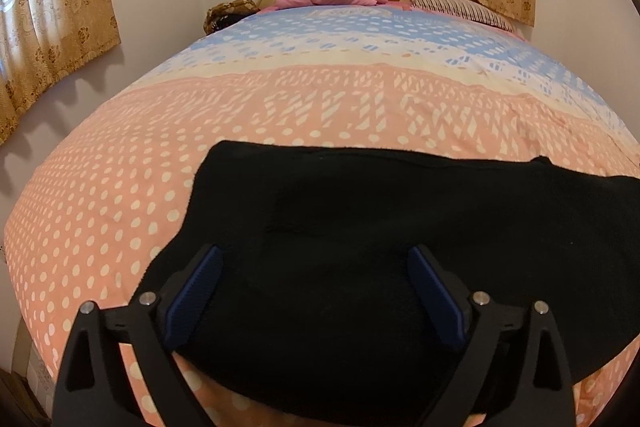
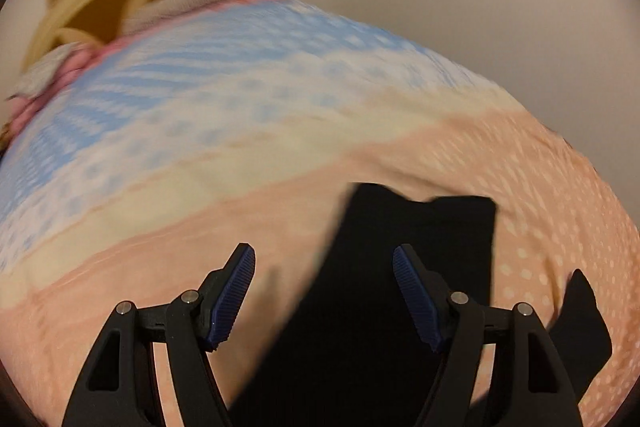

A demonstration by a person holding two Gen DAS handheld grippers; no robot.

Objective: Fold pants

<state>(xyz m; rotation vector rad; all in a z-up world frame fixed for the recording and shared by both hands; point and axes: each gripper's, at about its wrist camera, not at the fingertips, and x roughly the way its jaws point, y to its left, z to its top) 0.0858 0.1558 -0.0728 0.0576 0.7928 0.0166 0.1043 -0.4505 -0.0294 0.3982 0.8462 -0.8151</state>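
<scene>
Black, soft knit pants (image 1: 400, 235) lie flat on the pink-and-blue dotted bedspread (image 1: 120, 187), near its front edge. Left gripper (image 1: 316, 291) and right gripper (image 2: 324, 295) both hover over the cloth, jaws spread, nothing between the pads. Likely light, limp, drapey: best pinched at a hem or waistband edge; no containers in view.

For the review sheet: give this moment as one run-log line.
stage: pants flat, fold not begun | left gripper: open over black pants, no grip | right gripper: open, empty, view blurred | surface: dotted bedspread
</scene>
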